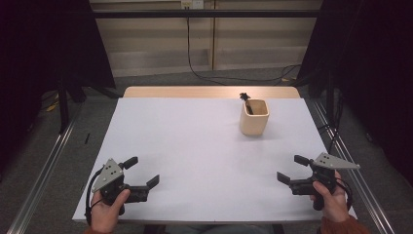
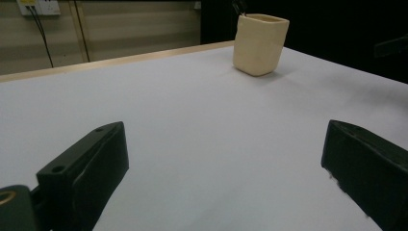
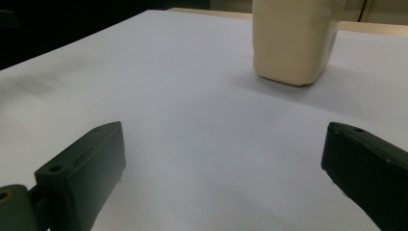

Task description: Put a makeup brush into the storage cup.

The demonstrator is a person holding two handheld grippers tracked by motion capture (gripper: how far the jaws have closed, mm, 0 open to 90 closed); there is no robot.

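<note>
Resting at 7 and 5 o'clock, left gripper (image 1: 143,170) and right gripper (image 1: 290,168) hold jaws spread, empty; cup (image 1: 253,117) at 1 o'clock.

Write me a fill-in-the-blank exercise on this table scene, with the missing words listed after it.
1. The cream cup stands on the table nearer to the ____ gripper.
2. The jaws of the left gripper and the right gripper are both ____.
3. A thin dark thing sticks up out of the ____.
4. Each gripper is held by a ____.

Missing words: right; open; cup; hand
</note>
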